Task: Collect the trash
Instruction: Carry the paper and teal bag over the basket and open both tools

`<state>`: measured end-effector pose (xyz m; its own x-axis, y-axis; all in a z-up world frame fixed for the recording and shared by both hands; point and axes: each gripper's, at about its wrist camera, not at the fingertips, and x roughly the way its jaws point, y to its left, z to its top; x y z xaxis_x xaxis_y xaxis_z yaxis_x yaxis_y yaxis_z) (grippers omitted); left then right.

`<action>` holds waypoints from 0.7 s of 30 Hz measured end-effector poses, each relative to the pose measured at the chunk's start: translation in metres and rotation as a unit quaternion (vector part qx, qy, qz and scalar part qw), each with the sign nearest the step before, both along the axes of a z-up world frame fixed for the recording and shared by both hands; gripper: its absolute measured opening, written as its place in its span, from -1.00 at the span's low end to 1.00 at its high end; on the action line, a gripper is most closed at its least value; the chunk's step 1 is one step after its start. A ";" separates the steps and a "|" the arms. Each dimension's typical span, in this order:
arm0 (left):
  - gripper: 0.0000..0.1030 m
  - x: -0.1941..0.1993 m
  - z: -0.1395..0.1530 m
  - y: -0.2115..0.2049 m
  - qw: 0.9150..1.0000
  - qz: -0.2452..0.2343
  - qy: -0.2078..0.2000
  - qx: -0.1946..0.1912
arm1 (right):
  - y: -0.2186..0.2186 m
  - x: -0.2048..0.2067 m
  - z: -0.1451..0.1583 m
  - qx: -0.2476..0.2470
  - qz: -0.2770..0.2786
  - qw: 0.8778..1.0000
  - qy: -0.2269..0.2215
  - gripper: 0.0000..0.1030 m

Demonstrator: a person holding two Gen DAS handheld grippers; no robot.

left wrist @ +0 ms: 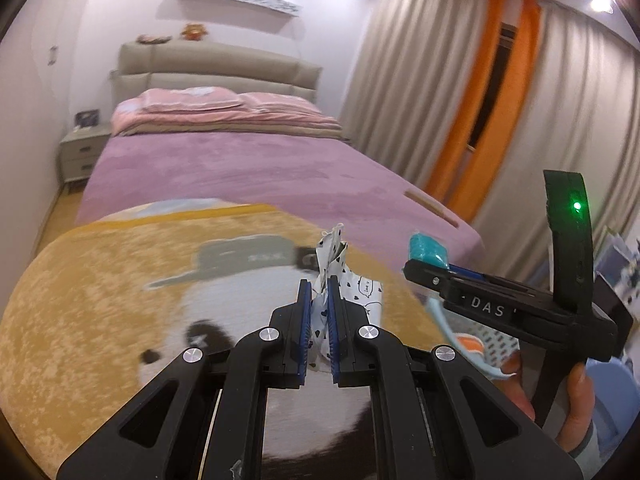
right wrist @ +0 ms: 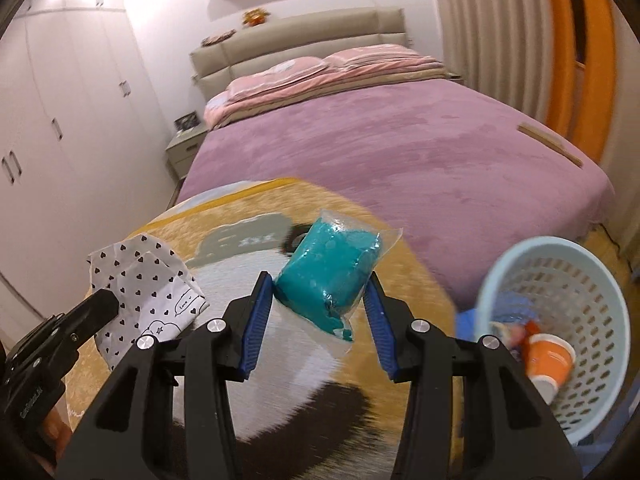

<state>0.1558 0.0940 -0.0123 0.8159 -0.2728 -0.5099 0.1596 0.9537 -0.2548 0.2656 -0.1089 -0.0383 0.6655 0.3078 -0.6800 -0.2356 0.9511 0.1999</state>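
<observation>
My left gripper (left wrist: 319,292) is shut on a crumpled white paper with black hearts (left wrist: 334,264), held above the panda blanket; it also shows in the right wrist view (right wrist: 150,284). My right gripper (right wrist: 318,286) is shut on a teal packet in clear plastic (right wrist: 332,268), which also shows in the left wrist view (left wrist: 427,250). A light blue trash basket (right wrist: 568,276) stands to the right, holding an orange cup (right wrist: 548,356) and other scraps.
A yellow panda blanket (left wrist: 120,280) covers the bed's foot, over a purple bedspread (right wrist: 380,140). A thin wooden stick (right wrist: 550,144) lies near the bed's right edge. Curtains (left wrist: 420,80) hang at the right, a nightstand (left wrist: 80,152) and wardrobe (right wrist: 52,120) stand at the left.
</observation>
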 end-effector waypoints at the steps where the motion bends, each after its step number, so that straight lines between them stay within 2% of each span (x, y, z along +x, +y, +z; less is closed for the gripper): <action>1: -0.88 0.002 0.001 -0.011 1.000 -0.012 -0.001 0.006 | -0.010 -0.001 0.001 0.004 -0.008 1.000 0.001 -0.16; 5: -0.88 0.010 0.004 -0.050 0.999 -0.046 -0.002 0.025 | -0.044 -0.003 0.000 0.014 -0.038 0.999 0.004 -0.16; 12: -0.88 0.034 -0.002 -0.101 0.995 -0.093 0.014 0.034 | -0.107 0.000 -0.009 0.025 -0.098 0.995 0.018 -0.16; 21: -0.88 0.070 -0.034 -0.172 0.985 -0.152 0.056 0.054 | -0.178 0.009 -0.052 0.038 -0.170 0.983 0.065 -0.16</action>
<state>0.2260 -0.0784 -0.0466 0.6421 -0.4357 -0.6308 0.4192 0.8884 -0.1870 0.2749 -0.2869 -0.0907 0.6471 0.1365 -0.7501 0.1246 0.9517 0.2807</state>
